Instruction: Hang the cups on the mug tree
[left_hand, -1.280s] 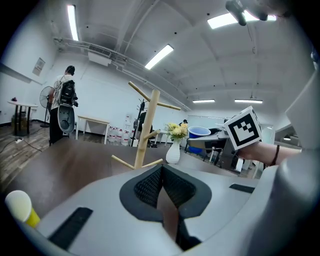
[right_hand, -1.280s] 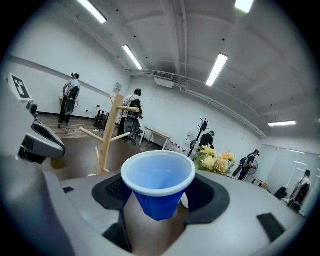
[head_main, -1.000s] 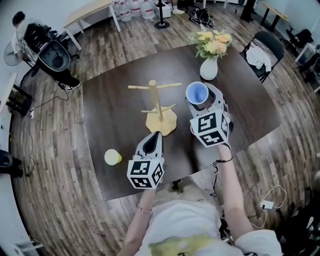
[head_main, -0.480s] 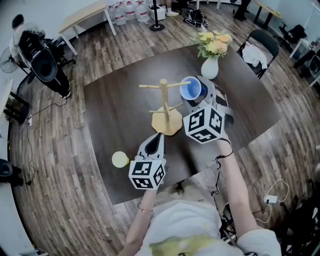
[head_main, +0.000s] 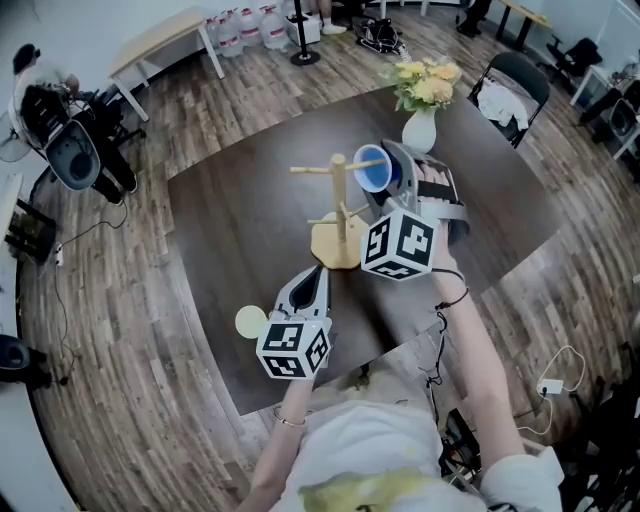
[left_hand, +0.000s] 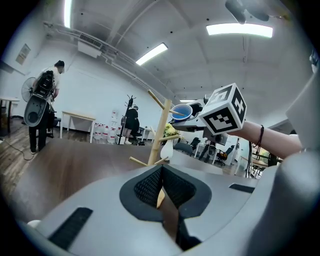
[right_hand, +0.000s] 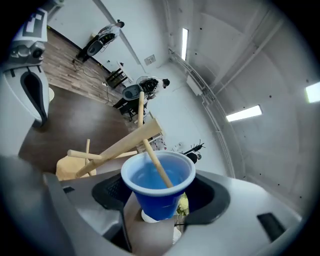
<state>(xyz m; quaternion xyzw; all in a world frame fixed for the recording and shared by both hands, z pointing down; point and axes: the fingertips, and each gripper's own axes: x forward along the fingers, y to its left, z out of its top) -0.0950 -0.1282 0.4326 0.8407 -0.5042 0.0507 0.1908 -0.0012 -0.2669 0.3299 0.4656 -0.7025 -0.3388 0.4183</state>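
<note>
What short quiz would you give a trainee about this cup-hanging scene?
1. True or false: the right tool holds the blue plastic cup.
2. Fill in: a peg of the wooden mug tree pokes into the mouth of the ___ cup.
3. Where is the yellow plastic cup? A, hanging on the mug tree; B, on the dark brown table; C, inside the blue cup.
Key: 1 true; 2 blue; 3 B.
</note>
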